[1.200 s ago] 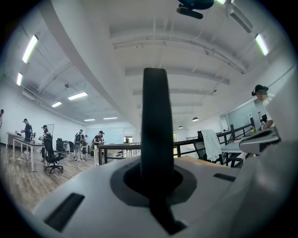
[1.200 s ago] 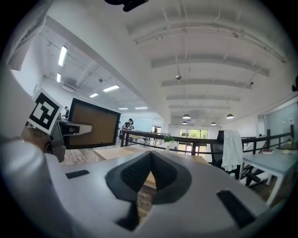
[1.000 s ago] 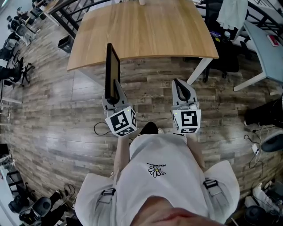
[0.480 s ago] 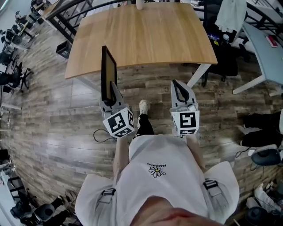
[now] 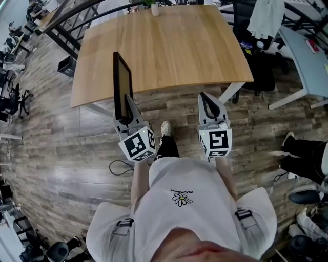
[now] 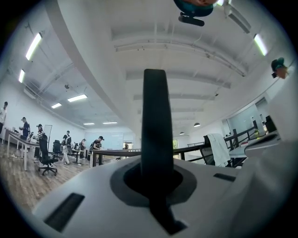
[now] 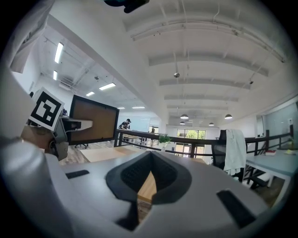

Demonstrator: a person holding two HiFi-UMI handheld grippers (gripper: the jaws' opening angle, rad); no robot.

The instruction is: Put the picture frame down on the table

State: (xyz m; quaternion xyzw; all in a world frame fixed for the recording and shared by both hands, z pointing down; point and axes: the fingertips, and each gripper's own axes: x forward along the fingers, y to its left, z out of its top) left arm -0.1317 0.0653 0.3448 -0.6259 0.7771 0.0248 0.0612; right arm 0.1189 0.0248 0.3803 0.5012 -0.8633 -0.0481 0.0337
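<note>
The frame (image 5: pixel 122 84) is thin and black-edged with a brown face. The left gripper (image 5: pixel 128 101) clamps its bottom edge, upright and edge-on, long axis pointing away over the table's (image 5: pixel 169 41) near edge. The right gripper (image 5: pixel 207 97) is closed and empty.

I count two grippers, my left gripper (image 5: pixel 126 100) and my right gripper (image 5: pixel 205 97). There is one picture frame (image 5: pixel 122 84), one wooden counter (image 5: pixel 174 46), one small potted plant (image 5: pixel 155 7), one grey counter (image 5: pixel 307 64) and one white garment (image 5: pixel 266 15).
</note>
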